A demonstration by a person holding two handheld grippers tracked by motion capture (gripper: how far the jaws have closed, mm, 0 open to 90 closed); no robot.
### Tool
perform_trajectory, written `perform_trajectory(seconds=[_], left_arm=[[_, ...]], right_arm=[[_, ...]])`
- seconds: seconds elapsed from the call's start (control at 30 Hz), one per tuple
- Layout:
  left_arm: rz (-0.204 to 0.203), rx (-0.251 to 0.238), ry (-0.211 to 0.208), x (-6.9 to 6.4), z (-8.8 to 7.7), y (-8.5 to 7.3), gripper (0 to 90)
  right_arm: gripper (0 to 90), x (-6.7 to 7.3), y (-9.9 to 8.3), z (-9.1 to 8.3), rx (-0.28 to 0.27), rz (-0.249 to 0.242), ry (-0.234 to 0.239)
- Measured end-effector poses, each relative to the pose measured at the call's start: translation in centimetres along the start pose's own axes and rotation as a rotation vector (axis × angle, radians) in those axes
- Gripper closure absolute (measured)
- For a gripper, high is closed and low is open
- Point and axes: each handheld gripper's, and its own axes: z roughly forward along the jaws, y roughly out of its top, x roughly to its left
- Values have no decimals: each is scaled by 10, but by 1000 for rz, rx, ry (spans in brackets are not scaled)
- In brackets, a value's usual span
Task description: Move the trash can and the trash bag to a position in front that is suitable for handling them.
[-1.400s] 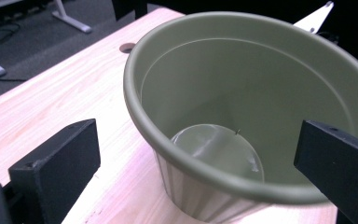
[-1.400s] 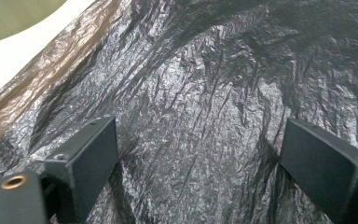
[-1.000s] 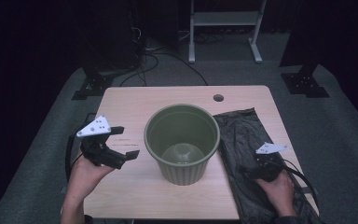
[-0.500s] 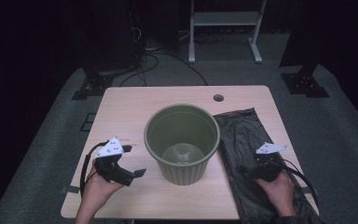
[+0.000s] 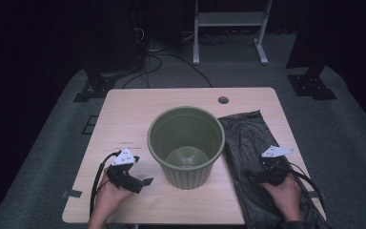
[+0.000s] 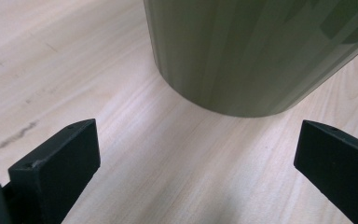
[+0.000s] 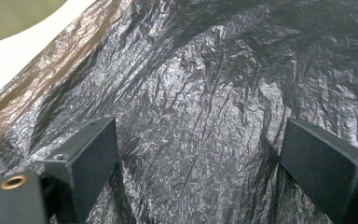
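An olive green bin (image 5: 186,143) stands upright and empty in the middle of the wooden table (image 5: 128,109). A crumpled black plastic bag (image 5: 248,138) lies flat to its right. My left gripper (image 5: 140,183) sits low over the table left of the bin, jaws wide apart with bare wood between them; the bin's wall (image 6: 251,51) rises just ahead. My right gripper (image 5: 252,177) rests on the black bag (image 7: 205,102) near the front right, jaws open, with wrinkled plastic lying between them and no pinch visible.
A round cable hole (image 5: 223,100) marks the table's far right side. Beyond the table, on the grey carpet, stand dark stand feet (image 5: 93,88), cables and a white rack (image 5: 228,24). A tape strip (image 5: 71,194) marks the front left corner.
My left gripper has come down from above the table's left side to just over the wood near the bin's base. The right gripper and the bag have stayed put.
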Motion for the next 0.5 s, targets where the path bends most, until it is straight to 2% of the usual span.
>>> perform_trajectory(seconds=[0.13,0.27,0.43,0.5], left_arm=[[-12,7,-7,3,6,-6,0],[-2,51,14,6,14,-11,0],[-10,59,25,11,18,-16,0],[-8,78,29,12,20,-17,0]], right_arm=[[96,0,0,0,0,0,0],[97,0,0,0,0,-1,2],[97,0,0,0,0,-1,2],[97,0,0,0,0,-1,2]])
